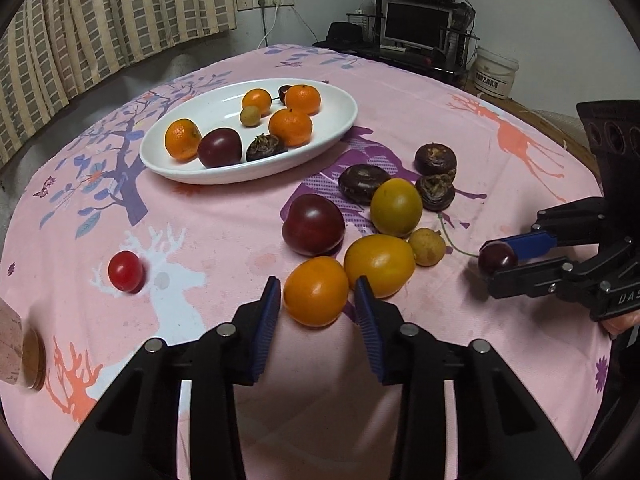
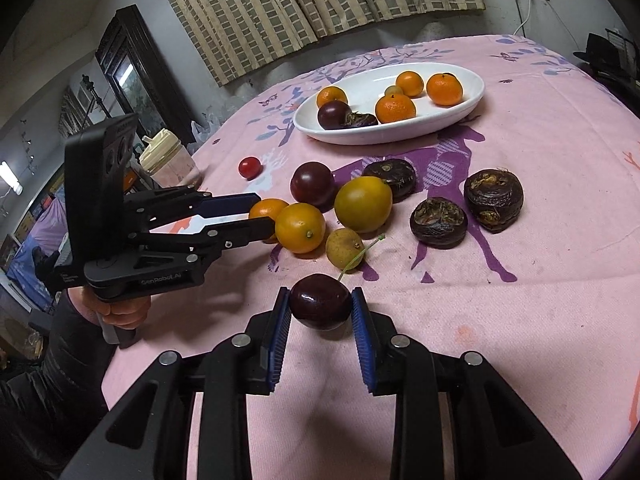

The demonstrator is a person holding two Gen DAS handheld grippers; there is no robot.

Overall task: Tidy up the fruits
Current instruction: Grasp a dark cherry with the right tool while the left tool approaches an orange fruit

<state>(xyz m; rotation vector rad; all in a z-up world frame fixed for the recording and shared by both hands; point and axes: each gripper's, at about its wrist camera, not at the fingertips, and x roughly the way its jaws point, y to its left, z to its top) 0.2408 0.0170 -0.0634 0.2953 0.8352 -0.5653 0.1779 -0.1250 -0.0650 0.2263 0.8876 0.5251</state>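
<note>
While clamped in right tool (image 2: 320,308), cherry (image 2: 320,301), left tool (image 1: 316,300) agape astride orange (image 1: 316,291)

in the white plate (image 1: 160,160), a small dark fruit (image 1: 284,92) sits mostly hidden behind the far oranges. a jar (image 1: 16,356) is cut off at the left edge, contents unclear.
</note>
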